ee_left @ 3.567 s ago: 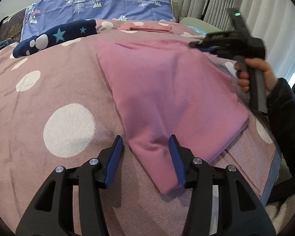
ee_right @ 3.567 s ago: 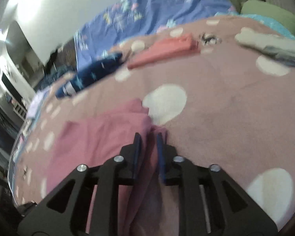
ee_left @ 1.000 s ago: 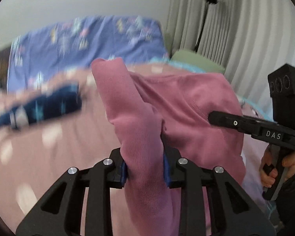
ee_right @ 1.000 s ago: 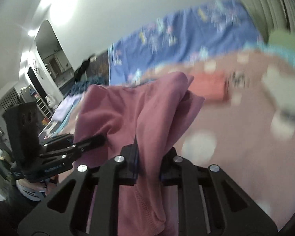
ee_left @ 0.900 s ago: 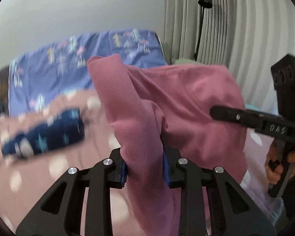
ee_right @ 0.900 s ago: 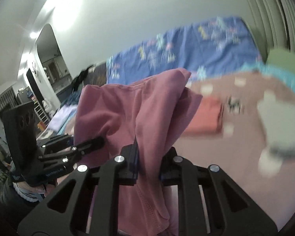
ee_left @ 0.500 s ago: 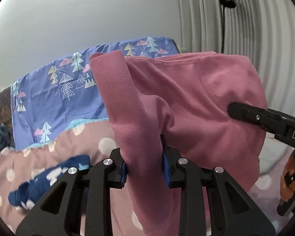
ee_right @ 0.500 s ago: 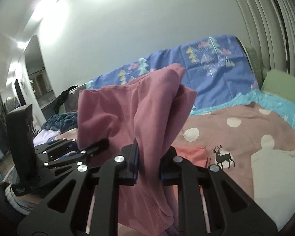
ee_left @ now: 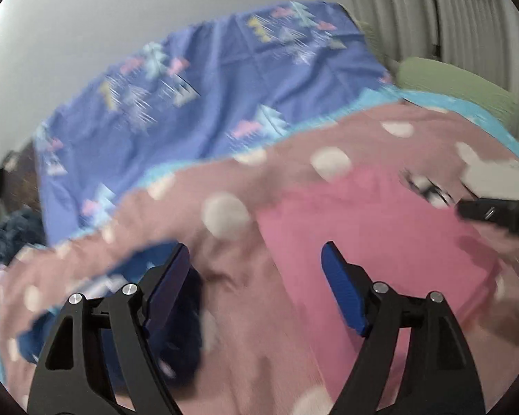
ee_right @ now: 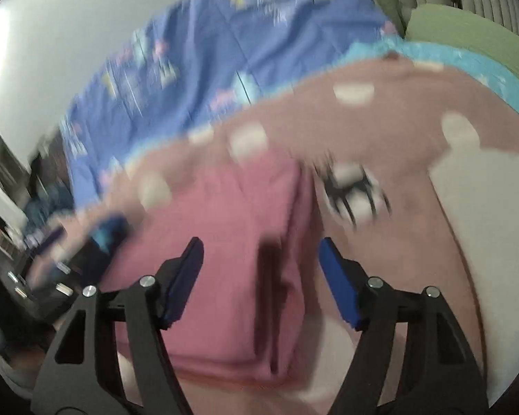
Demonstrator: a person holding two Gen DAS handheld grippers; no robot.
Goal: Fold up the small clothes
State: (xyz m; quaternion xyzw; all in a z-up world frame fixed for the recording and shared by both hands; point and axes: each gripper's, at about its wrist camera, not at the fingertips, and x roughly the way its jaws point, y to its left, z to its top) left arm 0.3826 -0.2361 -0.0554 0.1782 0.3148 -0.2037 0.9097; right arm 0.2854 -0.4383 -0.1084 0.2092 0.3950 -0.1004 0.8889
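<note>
I see the pink garment point(ee_right: 221, 263) lying folded on the polka-dot bedspread point(ee_left: 245, 311), a soft, matte rectangle with its long axis running away from my right camera toward the head of the bed. Its right-hand side is a stacked fold edge with a dark crease running along it; the near edge is straight and thick with several layers. In my left view the same garment point(ee_left: 373, 242) sits to the right, its left edge slanting down toward me.

My right gripper point(ee_right: 261, 269) has its blue-padded jaws apart and opening, hovering over the garment's right portion; cloth lies below the gap, but the pads do not press on it. My left gripper point(ee_left: 254, 273) is likewise apart and opening, with only bare bedspread in its gap, and its right finger is over the garment's left edge.

A dark blue starred garment point(ee_left: 97, 290) lies just to the left of my left gripper. A pale folded cloth point(ee_right: 484, 214) lies to the right of the pink one, with a deer print on the bedspread point(ee_right: 353, 190) between them. Beyond lies a purple sheet with tree prints point(ee_left: 204, 90), and a green pillow point(ee_right: 467, 31) by the curtains. Both views are blurred
</note>
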